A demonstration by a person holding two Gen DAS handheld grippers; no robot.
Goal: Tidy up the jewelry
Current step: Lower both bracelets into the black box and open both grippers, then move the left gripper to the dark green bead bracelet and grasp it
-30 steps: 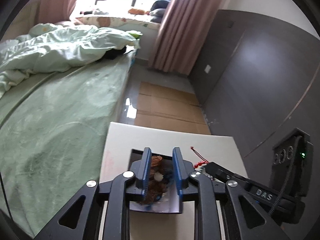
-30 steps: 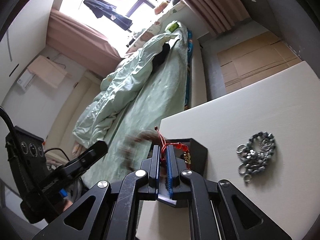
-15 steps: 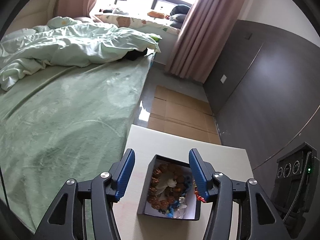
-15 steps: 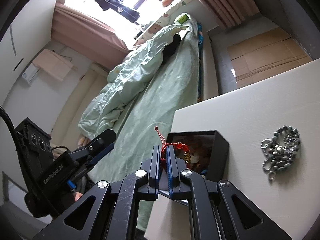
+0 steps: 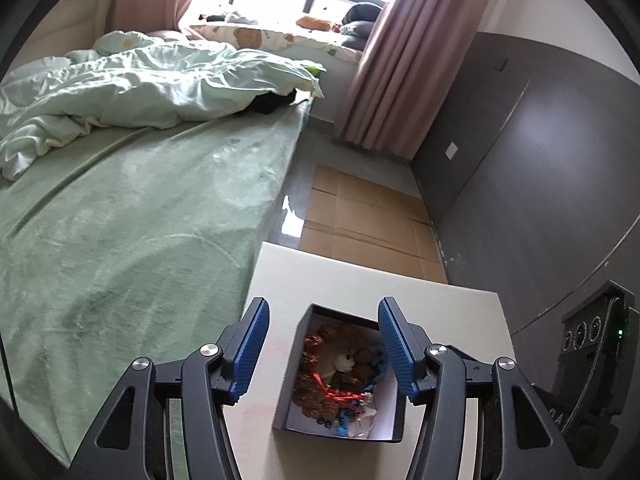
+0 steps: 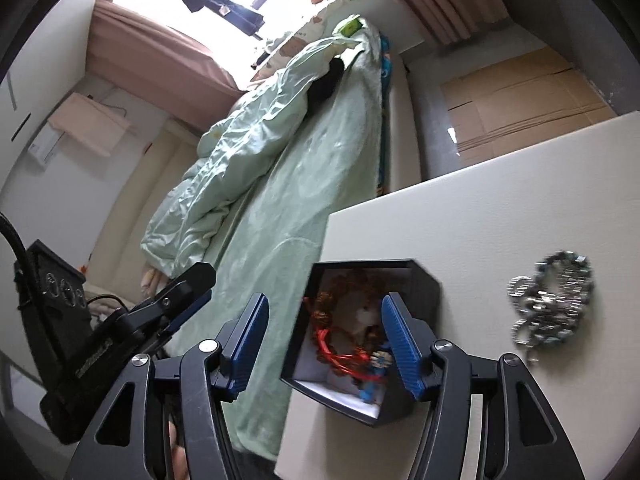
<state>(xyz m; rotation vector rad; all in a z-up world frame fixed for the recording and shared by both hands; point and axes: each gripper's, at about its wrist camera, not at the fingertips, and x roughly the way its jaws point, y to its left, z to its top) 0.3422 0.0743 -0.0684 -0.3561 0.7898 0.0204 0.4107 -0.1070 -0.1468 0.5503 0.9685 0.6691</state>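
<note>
Both the left tool (image 5: 322,346) and right tool (image 6: 322,344) hang spread above the jewelry box (image 5: 340,376).

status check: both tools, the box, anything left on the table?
Left tool open, empty, above black box. Right tool open, empty. Red string bracelet in box on bead pile. Silver chain bracelet on table, outside box. Nothing blocking.

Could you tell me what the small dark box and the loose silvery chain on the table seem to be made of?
The small dark open box looks like matte card: thin straight walls, white lining. The silvery bead chain, lying apart on the white table, seems to be polished metal, with bright glints; it is blurred, so coated plastic is possible.
</note>
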